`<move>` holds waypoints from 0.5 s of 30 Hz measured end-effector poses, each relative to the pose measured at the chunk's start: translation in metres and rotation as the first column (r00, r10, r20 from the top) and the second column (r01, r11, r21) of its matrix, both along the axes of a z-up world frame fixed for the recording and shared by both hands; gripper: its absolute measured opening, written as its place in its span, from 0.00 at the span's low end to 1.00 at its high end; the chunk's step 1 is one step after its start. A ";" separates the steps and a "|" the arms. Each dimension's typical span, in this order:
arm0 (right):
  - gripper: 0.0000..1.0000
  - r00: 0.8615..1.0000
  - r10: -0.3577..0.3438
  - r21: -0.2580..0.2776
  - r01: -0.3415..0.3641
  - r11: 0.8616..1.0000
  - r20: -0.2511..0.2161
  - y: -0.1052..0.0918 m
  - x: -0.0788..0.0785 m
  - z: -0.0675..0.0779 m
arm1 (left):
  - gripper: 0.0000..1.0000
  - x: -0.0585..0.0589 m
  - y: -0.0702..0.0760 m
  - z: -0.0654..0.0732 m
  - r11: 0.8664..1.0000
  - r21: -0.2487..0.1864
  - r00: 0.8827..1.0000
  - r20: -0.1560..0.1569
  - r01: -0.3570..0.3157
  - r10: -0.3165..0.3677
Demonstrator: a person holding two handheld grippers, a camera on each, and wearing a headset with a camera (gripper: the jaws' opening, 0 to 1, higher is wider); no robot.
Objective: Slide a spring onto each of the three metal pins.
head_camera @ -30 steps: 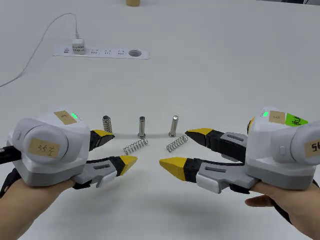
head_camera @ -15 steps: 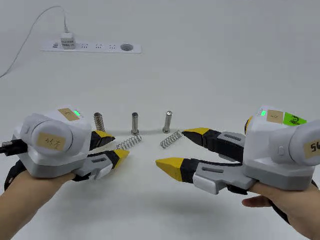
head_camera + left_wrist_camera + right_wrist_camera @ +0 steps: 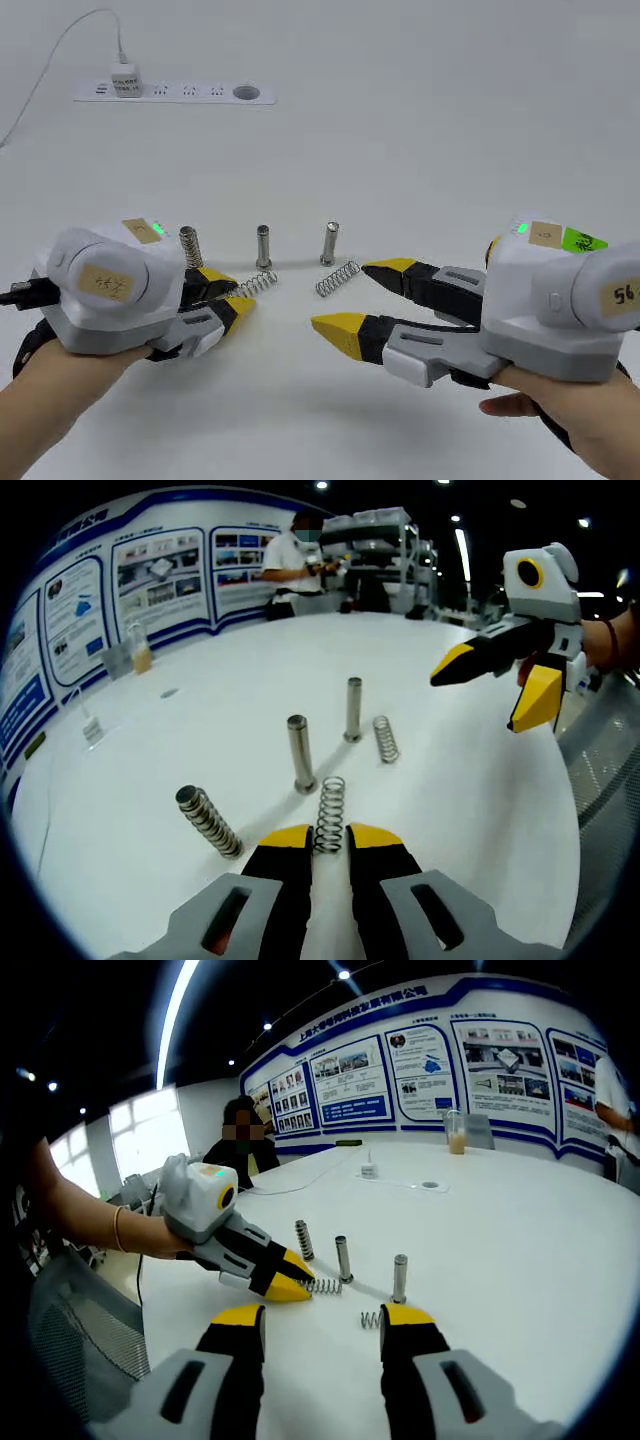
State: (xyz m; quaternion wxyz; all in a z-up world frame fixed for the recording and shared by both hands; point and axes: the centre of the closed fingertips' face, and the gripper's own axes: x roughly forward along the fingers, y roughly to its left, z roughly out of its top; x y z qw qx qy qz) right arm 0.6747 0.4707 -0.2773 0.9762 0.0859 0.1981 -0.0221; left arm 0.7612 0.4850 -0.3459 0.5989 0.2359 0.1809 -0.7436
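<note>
Three metal pins stand in a row on the white table. The left pin (image 3: 190,247) wears a spring; the middle pin (image 3: 263,246) and right pin (image 3: 331,243) are bare. My left gripper (image 3: 238,300) is shut on the near end of a loose spring (image 3: 255,284) that lies in front of the middle pin. In the left gripper view that spring (image 3: 330,815) sticks out between the yellow tips. A second loose spring (image 3: 338,279) lies before the right pin. My right gripper (image 3: 360,297) hovers open just right of it, holding nothing.
A white power strip (image 3: 175,93) with a plugged charger (image 3: 125,80) and cable lies at the far left of the table. A cup (image 3: 457,1143) stands far off. People stand beyond the table's far edge.
My left gripper has moved forward and its jaws have closed on the left loose spring. The right gripper stays open, about where it was. The head camera has shifted a little.
</note>
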 end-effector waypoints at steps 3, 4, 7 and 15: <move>0.47 1.000 -0.004 0.001 0.004 1.000 0.000 0.000 0.001 0.001 | 0.12 0.001 0.000 0.000 1.000 -0.001 1.000 0.009 0.002 -0.002; 0.48 1.000 -0.004 0.005 0.004 1.000 0.000 0.000 0.001 0.001 | 0.11 0.001 -0.001 0.000 1.000 -0.003 1.000 0.012 0.004 -0.004; 0.48 1.000 -0.007 0.018 0.006 1.000 0.012 0.000 0.002 0.003 | 0.11 0.001 -0.001 0.000 1.000 -0.003 1.000 0.008 0.001 -0.001; 0.48 0.999 -0.029 0.056 0.028 0.998 0.015 -0.002 0.003 0.005 | 0.10 -0.001 0.005 0.000 1.000 0.011 1.000 0.022 0.006 -0.007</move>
